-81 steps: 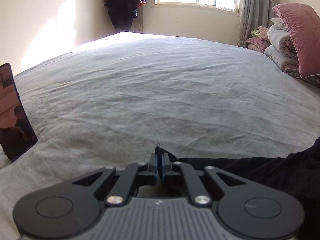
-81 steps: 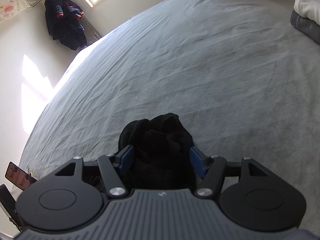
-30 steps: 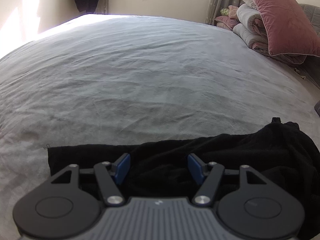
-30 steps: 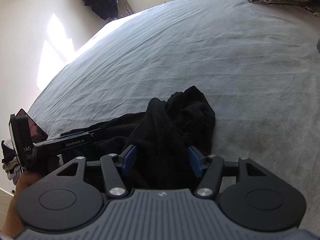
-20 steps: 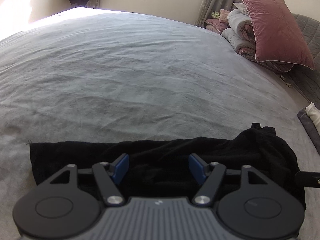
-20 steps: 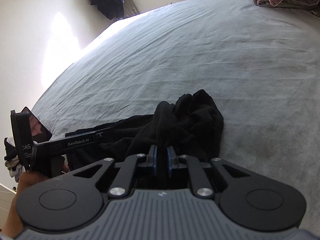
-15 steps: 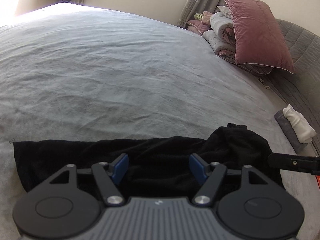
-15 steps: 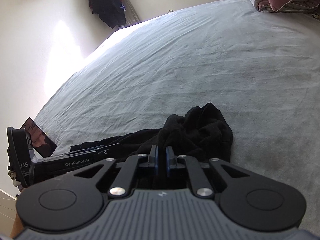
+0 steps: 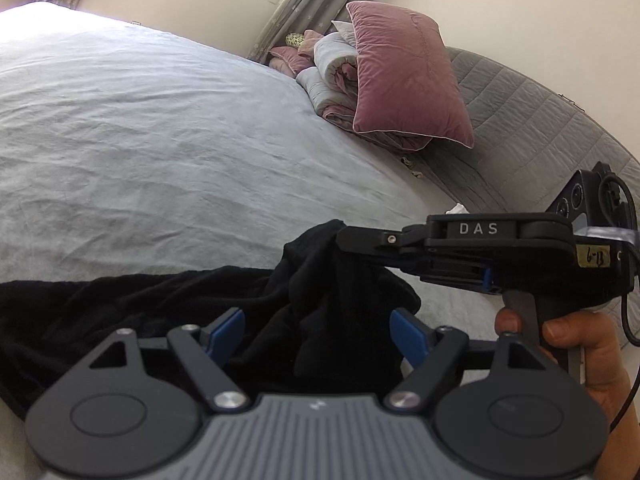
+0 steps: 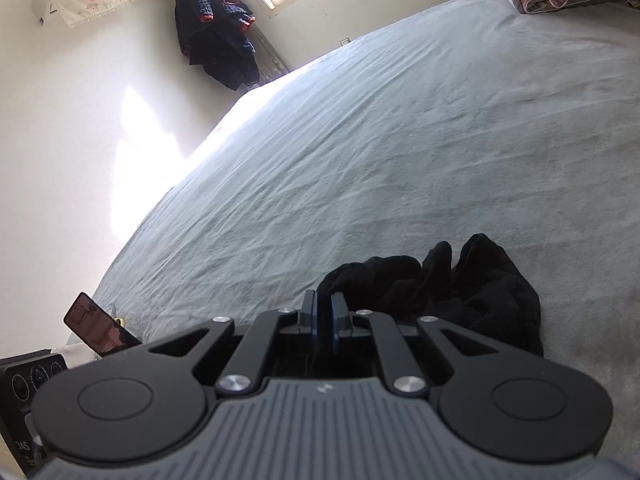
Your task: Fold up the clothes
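Observation:
A black garment [image 9: 140, 304] lies stretched along the near edge of the grey bed [image 9: 160, 140], with its right end bunched up. My left gripper [image 9: 317, 330] hovers over that bunched part. Its jaws are opening, cloth shows between the blue pads, and they do not press it. In the left wrist view my right gripper [image 9: 344, 240] reaches in from the right, held by a hand [image 9: 592, 352]. It is shut on a raised fold of the garment. In the right wrist view the right gripper [image 10: 323, 314] has its pads together, with the crumpled garment [image 10: 480, 292] just ahead.
A pink pillow [image 9: 404, 76] leans on folded quilts [image 9: 328, 80] at the bed's far right, beside a grey quilted headboard [image 9: 520, 120]. A phone [image 10: 98, 326] stands propped at the bed's left edge. A dark jacket [image 10: 216, 44] hangs in the corner by the window.
The right gripper has closed on the bunched end of the garment. The left gripper has swung right, bringing the right gripper and hand into its view, and its jaws have widened.

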`<act>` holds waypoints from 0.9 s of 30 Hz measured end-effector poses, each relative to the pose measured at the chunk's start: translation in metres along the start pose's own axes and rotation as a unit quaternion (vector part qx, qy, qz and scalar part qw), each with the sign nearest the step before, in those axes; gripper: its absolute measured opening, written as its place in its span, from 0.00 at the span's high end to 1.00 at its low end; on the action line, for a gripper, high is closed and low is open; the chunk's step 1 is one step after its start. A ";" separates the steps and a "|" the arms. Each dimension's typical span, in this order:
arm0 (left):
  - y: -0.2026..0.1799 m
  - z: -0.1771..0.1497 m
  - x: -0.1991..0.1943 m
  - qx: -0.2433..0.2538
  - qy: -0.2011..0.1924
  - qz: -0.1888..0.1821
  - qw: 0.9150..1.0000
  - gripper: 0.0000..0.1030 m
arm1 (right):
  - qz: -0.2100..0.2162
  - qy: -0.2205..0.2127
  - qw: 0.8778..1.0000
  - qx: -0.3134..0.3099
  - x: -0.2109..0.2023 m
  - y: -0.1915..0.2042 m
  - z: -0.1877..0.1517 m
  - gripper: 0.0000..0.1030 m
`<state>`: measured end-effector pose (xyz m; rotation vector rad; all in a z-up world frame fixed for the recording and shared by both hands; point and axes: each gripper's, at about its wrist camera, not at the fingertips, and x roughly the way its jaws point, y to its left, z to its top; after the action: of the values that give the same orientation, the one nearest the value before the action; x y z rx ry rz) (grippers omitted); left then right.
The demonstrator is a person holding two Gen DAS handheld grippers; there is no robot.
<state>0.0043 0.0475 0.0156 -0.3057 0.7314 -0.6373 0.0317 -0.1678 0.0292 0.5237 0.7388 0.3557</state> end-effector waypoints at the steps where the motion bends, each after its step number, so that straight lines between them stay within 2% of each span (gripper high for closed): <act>1: -0.001 0.000 0.002 0.000 0.001 0.003 1.000 0.30 | 0.004 0.003 1.000 0.005 0.001 0.000 -0.001 0.91; 4: -0.003 0.001 0.009 -0.003 0.005 0.007 1.000 0.38 | 0.013 0.007 1.000 0.015 0.003 0.000 -0.004 0.90; 12: -0.007 0.001 0.020 -0.003 0.009 0.008 1.000 0.42 | 0.003 -0.001 1.000 0.024 -0.007 -0.004 -0.001 0.81; 14: -0.011 0.001 0.025 -0.005 0.008 0.005 1.000 0.45 | 0.002 -0.009 1.000 0.028 -0.013 -0.007 0.001 0.66; 15: -0.012 0.001 0.027 -0.006 0.006 0.006 1.000 0.47 | -0.002 -0.016 0.999 0.030 -0.017 -0.009 0.002 0.54; 18: -0.014 -0.001 0.036 -0.018 0.005 0.015 1.000 0.61 | -0.019 -0.029 0.999 0.033 -0.027 -0.015 0.005 0.53; 20: -0.014 -0.002 0.041 -0.025 0.005 0.020 0.999 0.77 | -0.038 -0.029 0.998 0.042 -0.030 -0.022 0.006 0.53; 22: -0.014 -0.002 0.041 -0.031 -0.002 0.027 0.999 0.87 | -0.056 -0.025 0.997 0.057 -0.031 -0.032 0.005 0.53; 27: -0.008 0.002 0.030 -0.042 -0.034 0.060 0.997 0.93 | -0.092 -0.023 0.993 0.070 -0.038 -0.049 0.005 0.53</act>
<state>0.0193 0.0218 0.0052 -0.3569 0.7080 -0.4804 0.0156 -0.2280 0.0251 0.5895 0.7651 0.1210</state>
